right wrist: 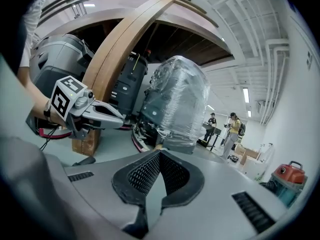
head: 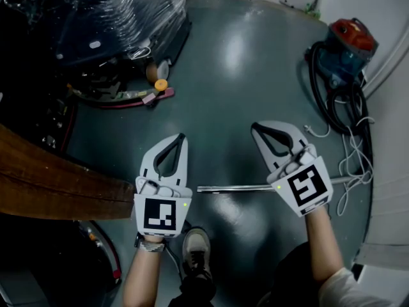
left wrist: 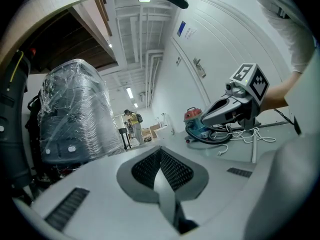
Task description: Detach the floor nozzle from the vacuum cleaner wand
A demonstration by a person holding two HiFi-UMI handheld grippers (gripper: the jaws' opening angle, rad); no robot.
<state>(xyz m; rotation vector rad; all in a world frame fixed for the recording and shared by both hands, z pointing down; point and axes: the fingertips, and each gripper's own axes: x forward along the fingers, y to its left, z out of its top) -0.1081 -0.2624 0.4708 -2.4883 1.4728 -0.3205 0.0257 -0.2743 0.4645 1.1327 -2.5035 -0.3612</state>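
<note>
**Both grippers shut and empty above the wand on the floor**

The left gripper (head: 182, 138) is held level over the dark grey-green floor (head: 236, 75). In its own view its 2 jaws meet at the tips, with only the ribbed black pads (left wrist: 145, 169) showing inside the loop behind them and no object there.

The right gripper (head: 256, 128) tilts slightly downward. Its 2 jaws are likewise pressed together, with nothing between them. The 2 grippers are side by side and apart, and each shows in the other's view.

The thin silver metal wand (head: 236, 187) lies flat on the floor, running across the head view. Its left end stops just right of the left gripper's marker cube. Its right part passes beneath the right gripper and shows again beyond it among the loose white cables (head: 354, 165). Neither gripper touches it. The floor nozzle cannot be picked out in any view.

The red-and-blue canister vacuum cleaner (head: 348, 43) stands well apart at the far right, near the wall, with its coiled black hose (head: 332, 107) beside it.

A curved brown wooden beam (head: 57, 178) is at the left, and a bulky machine wrapped in clear plastic film (head: 121, 11) sits beyond it. A pale shoe (head: 195, 248) rests on the floor below the grippers.
</note>
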